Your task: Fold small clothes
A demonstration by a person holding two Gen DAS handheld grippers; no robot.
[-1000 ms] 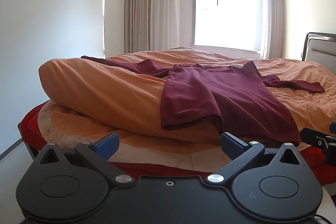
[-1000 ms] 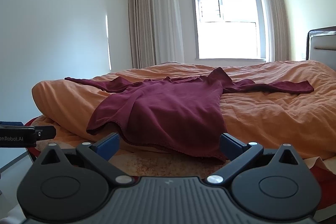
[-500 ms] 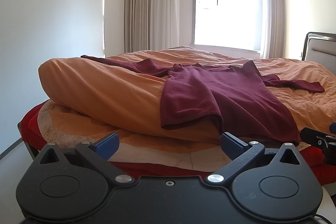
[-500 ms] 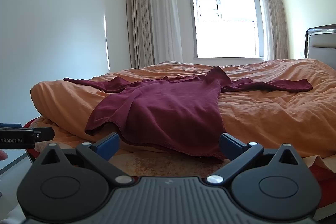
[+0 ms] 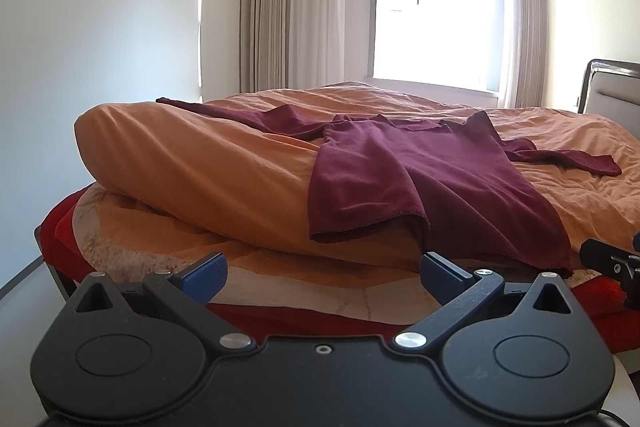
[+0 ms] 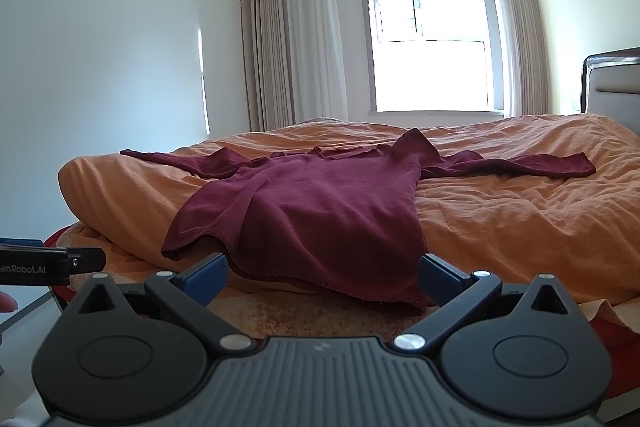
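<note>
A dark red long-sleeved top (image 5: pixel 404 179) (image 6: pixel 320 203) lies spread on the orange duvet, sleeves stretched left and right, its hem hanging over the near edge of the bed. My left gripper (image 5: pixel 322 273) stands open just short of the bed's edge, below and left of the hem, holding nothing. My right gripper (image 6: pixel 322 273) is open too, with the hem's right part just beyond and between its blue fingertips, not touching as far as I can see. Each gripper's tip shows at the side edge of the other's view.
The orange duvet (image 5: pixel 208 163) (image 6: pixel 520 211) covers a bed with a red sheet (image 5: pixel 68 231) underneath. A padded headboard (image 5: pixel 612 87) stands at the right. A white wall is at the left, curtains and a bright window (image 6: pixel 432 51) behind the bed.
The right gripper has dropped or tilted slightly, so the bed sits a little higher in its view. The left gripper and the top have not moved.
</note>
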